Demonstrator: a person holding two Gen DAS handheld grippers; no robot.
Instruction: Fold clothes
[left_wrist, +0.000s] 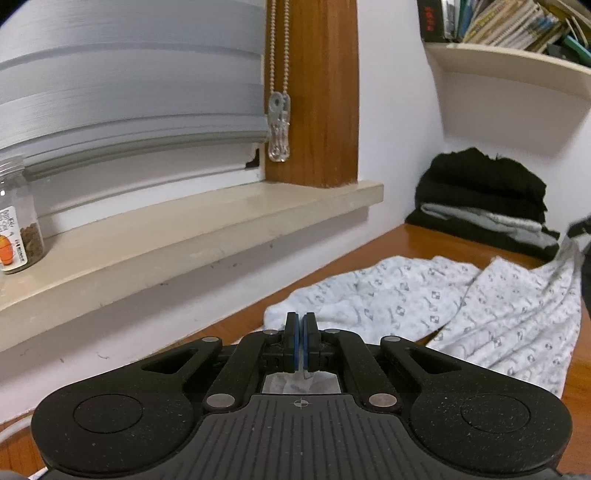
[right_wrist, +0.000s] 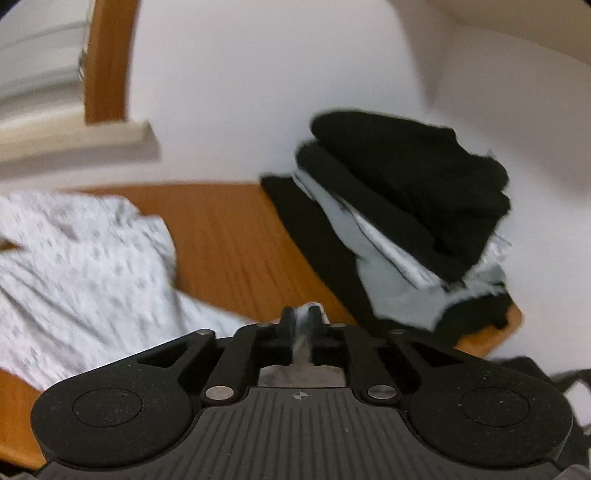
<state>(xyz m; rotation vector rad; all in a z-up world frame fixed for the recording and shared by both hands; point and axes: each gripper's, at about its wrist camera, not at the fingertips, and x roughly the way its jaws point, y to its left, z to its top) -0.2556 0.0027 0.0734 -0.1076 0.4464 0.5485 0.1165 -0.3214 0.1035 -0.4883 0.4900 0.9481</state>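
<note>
Both hand-held grippers pinch the same white patterned garment. My left hand-held gripper has its blue pads pressed onto a cloth edge near the wall. Garment sprawls rumpled across the wooden table. My right hand-held gripper clamps a bunched corner. Further right, a folded stack of dark and grey clothes sits on the table's far corner.
</note>
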